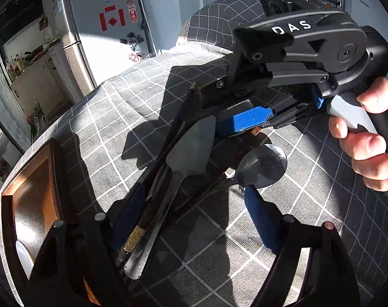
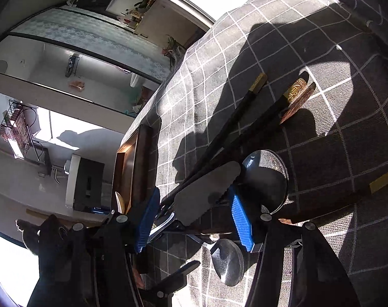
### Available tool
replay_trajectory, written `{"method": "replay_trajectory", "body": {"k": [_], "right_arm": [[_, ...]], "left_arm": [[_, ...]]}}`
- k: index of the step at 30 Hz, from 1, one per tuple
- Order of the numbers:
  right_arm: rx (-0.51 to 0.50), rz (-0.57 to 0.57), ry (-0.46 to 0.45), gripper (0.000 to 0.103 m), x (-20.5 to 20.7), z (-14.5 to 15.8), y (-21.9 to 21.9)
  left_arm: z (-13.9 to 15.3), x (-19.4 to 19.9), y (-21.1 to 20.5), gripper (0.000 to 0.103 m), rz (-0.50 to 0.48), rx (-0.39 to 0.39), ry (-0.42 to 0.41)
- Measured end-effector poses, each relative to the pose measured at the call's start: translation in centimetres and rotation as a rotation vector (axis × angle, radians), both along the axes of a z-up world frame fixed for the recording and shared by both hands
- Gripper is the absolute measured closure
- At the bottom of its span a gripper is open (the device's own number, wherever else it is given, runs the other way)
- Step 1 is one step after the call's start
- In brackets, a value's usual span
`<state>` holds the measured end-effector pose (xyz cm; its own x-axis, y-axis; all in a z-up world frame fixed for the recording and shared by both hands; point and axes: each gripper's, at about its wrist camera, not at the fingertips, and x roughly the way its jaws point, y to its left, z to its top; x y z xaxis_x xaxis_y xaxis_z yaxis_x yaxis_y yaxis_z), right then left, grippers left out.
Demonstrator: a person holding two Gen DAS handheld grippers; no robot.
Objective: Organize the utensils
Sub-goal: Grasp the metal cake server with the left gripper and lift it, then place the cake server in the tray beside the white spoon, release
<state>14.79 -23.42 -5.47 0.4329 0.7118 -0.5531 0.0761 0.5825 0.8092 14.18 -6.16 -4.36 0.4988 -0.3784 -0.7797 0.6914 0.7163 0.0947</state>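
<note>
Right gripper (image 2: 194,220) fingers (image 2: 241,222) spread around cake server (image 2: 206,192), left gripper (image 1: 194,220) fingers (image 1: 258,217) wide over utensils, checked worktop (image 1: 117,117), wooden tray (image 1: 33,186) beside.

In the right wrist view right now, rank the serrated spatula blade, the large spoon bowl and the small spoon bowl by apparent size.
1. Serrated spatula blade and large spoon bowl: look alike, no ranking.
2. Small spoon bowl: smallest, though nearest the camera.
</note>
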Motion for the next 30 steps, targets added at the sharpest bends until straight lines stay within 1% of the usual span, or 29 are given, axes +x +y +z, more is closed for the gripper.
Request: {"method": "replay_trajectory", "body": {"k": [1, 2, 3, 5, 6, 7, 8, 10, 12, 14, 15, 18, 20, 21, 22, 24, 25, 26, 30], "right_arm": [[0.031, -0.008, 0.010, 0.047, -0.1, -0.2, 0.1], [0.040, -0.008, 0.008, 0.047, -0.3, -0.2, 0.4], [0.036, -0.007, 0.008, 0.047, -0.4, -0.3, 0.7], [0.018, -0.012, -0.017, 0.048, -0.3, 0.1, 1.2], [0.010, -0.007, -0.029, 0.050, -0.2, 0.2, 1.5], [-0.003, -0.007, -0.034, 0.063, 0.0, 0.1, 1.7], [-0.019, -0.007, -0.034, 0.079, 0.2, 0.0, 1.9], [-0.050, -0.010, -0.041, 0.096, 0.4, -0.3, 2.2], [-0.064, -0.011, -0.065, 0.098, 0.3, -0.2, 2.2], [-0.071, -0.005, -0.102, 0.098, 0.0, 0.5, 2.2], [-0.074, 0.000, -0.116, 0.099, -0.2, 0.9, 2.2], [-0.093, 0.025, -0.166, 0.101, -0.9, 2.7, 2.2], [-0.108, 0.045, -0.199, 0.101, -1.6, 3.9, 2.0], [-0.118, 0.052, -0.214, 0.102, -1.9, 4.5, 2.0], [-0.121, 0.059, -0.227, 0.102, -2.3, 5.0, 2.1], [-0.132, 0.063, -0.250, 0.102, -2.8, 5.9, 2.0], [-0.131, 0.068, -0.255, 0.102, -2.9, 6.2, 2.1], [-0.125, 0.077, -0.260, 0.103, -3.0, 6.5, 2.2], [-0.118, 0.124, -0.294, 0.103, -2.9, 8.3, 4.2]], "left_arm": [[-0.1, 0.1, -0.2, 0.019, 0.011, 0.011, 0.003], [-0.3, 0.4, -0.2, 0.019, 0.021, 0.011, 0.025], [-0.6, 0.5, -0.2, 0.019, 0.025, 0.004, 0.049], [-0.7, 0.6, -0.2, 0.020, 0.038, -0.009, 0.051], [-0.7, 0.6, -0.2, 0.020, 0.039, -0.009, 0.050], [-0.6, 0.7, -0.2, 0.020, 0.040, -0.013, 0.051], [-0.7, 0.6, -0.2, 0.020, 0.039, -0.018, 0.050], [-0.7, 0.5, 0.0, 0.020, 0.046, -0.032, 0.051], [-0.6, 0.6, 0.5, 0.020, 0.074, -0.054, 0.058], [-0.3, 0.7, 1.4, 0.020, 0.112, -0.094, 0.066], [0.1, 0.4, 1.6, 0.020, 0.122, -0.109, 0.057], [1.1, 0.1, 2.1, 0.020, 0.149, -0.116, -0.004], [1.5, 0.3, 2.2, 0.020, 0.161, -0.129, -0.006], [1.6, 0.4, 2.0, 0.023, 0.162, -0.131, 0.001], [1.5, 0.5, 1.8, 0.029, 0.160, -0.127, 0.011], [1.3, 0.7, 1.5, 0.066, 0.162, -0.121, 0.032], [1.3, 0.7, 1.6, 0.074, 0.161, -0.133, 0.047], [1.4, 0.5, 1.6, 0.093, 0.156, -0.149, 0.052], [2.5, -0.7, 2.5, 0.095, 0.181, -0.140, 0.008]]}}
